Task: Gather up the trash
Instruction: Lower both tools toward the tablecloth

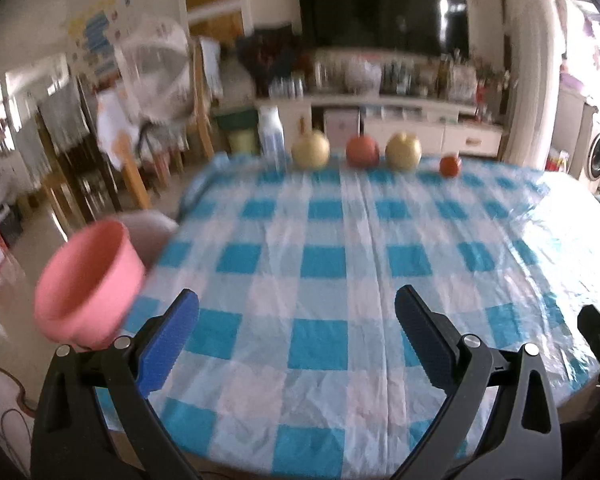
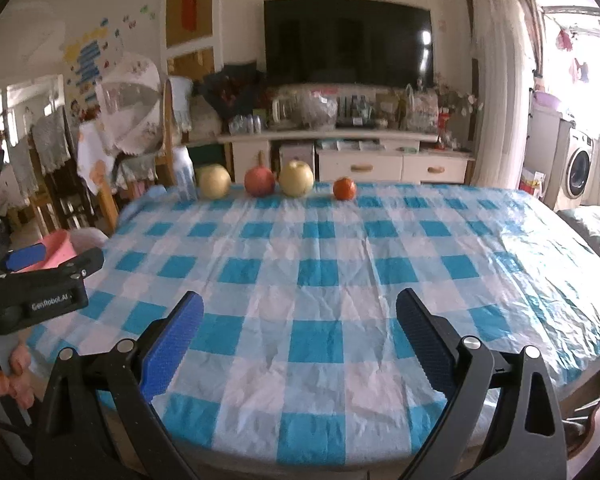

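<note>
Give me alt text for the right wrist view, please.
The open right gripper hovers empty over a blue-and-white checked tablecloth. Four fruits and a bottle line the far edge. At left, the left gripper is beside a pink bin.

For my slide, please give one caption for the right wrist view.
Open right gripper above blue-checked tablecloth; four round fruits line the far edge.

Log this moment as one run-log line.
left claw: open, empty | right claw: open, empty | pink bin: off table's left edge | table: four fruits, bottle at far edge
</note>
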`<state>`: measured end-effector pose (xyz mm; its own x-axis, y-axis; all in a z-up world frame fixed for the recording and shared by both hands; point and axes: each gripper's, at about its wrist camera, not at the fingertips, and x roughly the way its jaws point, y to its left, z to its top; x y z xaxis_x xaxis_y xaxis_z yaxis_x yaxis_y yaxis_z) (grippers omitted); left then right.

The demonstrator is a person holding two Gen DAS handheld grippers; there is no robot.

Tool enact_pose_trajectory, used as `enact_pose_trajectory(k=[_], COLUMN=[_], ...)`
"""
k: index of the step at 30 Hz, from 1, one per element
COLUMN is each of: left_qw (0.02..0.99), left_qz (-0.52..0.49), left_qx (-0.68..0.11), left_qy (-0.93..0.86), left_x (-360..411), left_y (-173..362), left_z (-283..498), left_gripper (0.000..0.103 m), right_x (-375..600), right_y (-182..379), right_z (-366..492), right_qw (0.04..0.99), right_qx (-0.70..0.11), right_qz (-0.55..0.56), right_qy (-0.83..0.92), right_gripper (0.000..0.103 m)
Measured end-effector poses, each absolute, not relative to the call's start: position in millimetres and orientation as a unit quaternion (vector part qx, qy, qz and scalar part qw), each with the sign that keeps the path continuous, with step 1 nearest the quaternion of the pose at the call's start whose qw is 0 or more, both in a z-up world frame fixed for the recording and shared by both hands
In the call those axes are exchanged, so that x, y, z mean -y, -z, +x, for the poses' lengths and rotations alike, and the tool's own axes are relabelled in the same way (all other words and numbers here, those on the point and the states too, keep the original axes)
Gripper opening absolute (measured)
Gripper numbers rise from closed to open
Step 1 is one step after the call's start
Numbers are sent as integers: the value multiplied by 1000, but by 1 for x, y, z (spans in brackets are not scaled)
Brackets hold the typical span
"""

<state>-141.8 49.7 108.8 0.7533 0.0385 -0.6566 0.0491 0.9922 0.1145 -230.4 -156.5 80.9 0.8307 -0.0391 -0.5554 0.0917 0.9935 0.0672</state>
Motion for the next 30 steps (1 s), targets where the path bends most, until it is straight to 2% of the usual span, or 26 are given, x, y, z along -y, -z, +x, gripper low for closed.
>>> enact_pose_trajectory(k=[5, 14, 20, 30], left_qw=[903, 880, 882, 882], left_qz=[53, 62, 44, 45], left_qx=[-427, -470, -468, -469], left_qy=[5, 23, 31, 31], left_x=[-36, -1, 5, 8], left_y=[-60, -8, 1, 0], left_z=[-78, -22, -11, -8], left_gripper=[99, 99, 99, 99], right_x=[169, 194, 177, 178], right_y=[-47, 20, 24, 25], right_z=[-168, -85, -70, -61], right_qw=[934, 879, 883, 883], right_qx=[-351, -460, -461, -462], right_qz=[58, 109, 49, 47], right_qy=[40, 58, 75, 69], right_gripper=[96, 96, 99, 99])
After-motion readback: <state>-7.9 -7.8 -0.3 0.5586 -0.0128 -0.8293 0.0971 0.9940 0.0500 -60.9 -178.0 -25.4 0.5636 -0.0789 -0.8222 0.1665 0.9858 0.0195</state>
